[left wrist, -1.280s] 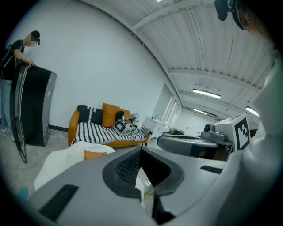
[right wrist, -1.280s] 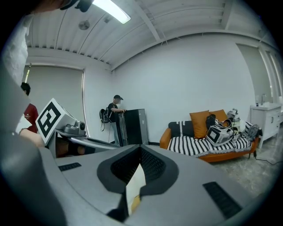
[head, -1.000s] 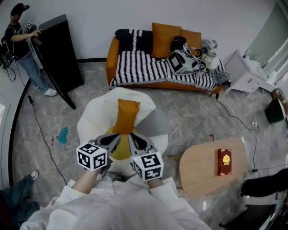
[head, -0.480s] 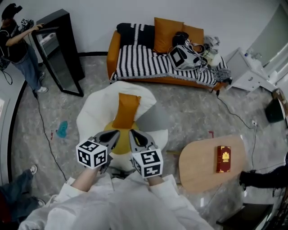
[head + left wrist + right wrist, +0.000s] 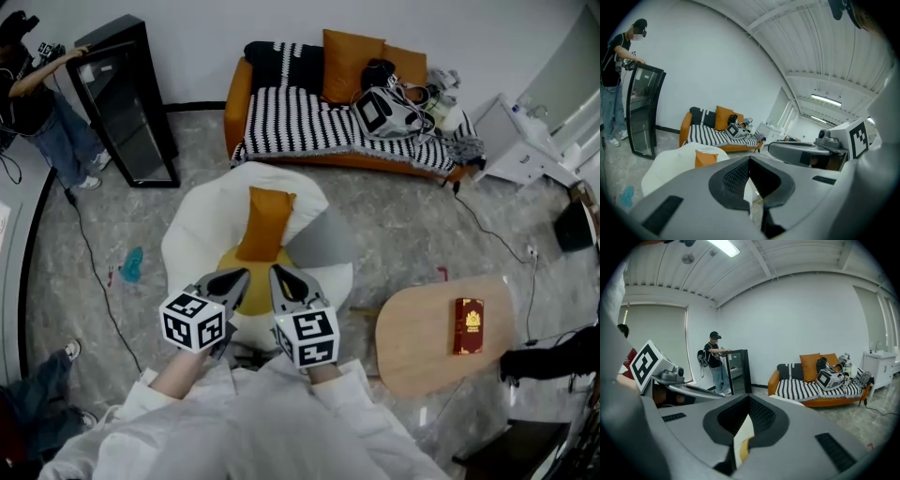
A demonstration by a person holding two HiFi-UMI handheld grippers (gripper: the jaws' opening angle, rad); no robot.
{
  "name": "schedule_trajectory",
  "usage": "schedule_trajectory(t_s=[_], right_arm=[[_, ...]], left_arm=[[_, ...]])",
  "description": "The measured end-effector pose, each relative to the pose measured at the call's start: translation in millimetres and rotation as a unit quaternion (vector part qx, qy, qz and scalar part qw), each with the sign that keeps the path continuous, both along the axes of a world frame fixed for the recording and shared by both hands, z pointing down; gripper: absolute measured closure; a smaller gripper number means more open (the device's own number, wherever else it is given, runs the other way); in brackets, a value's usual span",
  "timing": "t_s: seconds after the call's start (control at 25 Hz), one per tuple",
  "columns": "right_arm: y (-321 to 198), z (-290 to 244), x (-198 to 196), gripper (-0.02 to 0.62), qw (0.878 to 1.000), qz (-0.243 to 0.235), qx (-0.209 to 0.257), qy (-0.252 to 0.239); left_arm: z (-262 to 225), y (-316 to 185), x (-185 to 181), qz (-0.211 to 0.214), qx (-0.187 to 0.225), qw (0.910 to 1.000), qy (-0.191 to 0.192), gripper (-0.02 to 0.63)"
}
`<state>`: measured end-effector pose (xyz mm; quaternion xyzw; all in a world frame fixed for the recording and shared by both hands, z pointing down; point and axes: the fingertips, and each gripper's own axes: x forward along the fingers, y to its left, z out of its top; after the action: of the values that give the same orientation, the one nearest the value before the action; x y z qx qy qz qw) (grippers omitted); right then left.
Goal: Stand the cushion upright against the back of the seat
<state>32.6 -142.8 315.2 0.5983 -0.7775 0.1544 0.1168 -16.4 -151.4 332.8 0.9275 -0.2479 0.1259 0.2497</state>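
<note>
Two shut claws are hovering in front of a soft chair with a cushion on it.

The left claw (image 5: 242,277) and the right claw (image 5: 277,275) are sitting side by side, both pinched shut and holding nothing. The long orange cloth cushion (image 5: 264,223) is lying straight ahead of them, just past their tips, on the big round white soft chair (image 5: 202,220). Its long side is pointing away from the claws, up the back of the seat. It seems to be leaning on that back already. It is sitting about halfway between the two claws, so neither one is much nearer. A reach would go straight forward, and the claws would have to open first.
</note>
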Motion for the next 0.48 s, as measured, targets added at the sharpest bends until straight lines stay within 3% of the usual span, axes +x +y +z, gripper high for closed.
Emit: schedule_trajectory(t_s=[0.48], right_arm=[[7.5, 3.9, -1.5, 0.583, 1.000, -0.005, -0.007, 0.002]], left_arm=[[-0.4, 2.9, -1.3, -0.010, 0.000, 0.9999, 0.003, 0.600]])
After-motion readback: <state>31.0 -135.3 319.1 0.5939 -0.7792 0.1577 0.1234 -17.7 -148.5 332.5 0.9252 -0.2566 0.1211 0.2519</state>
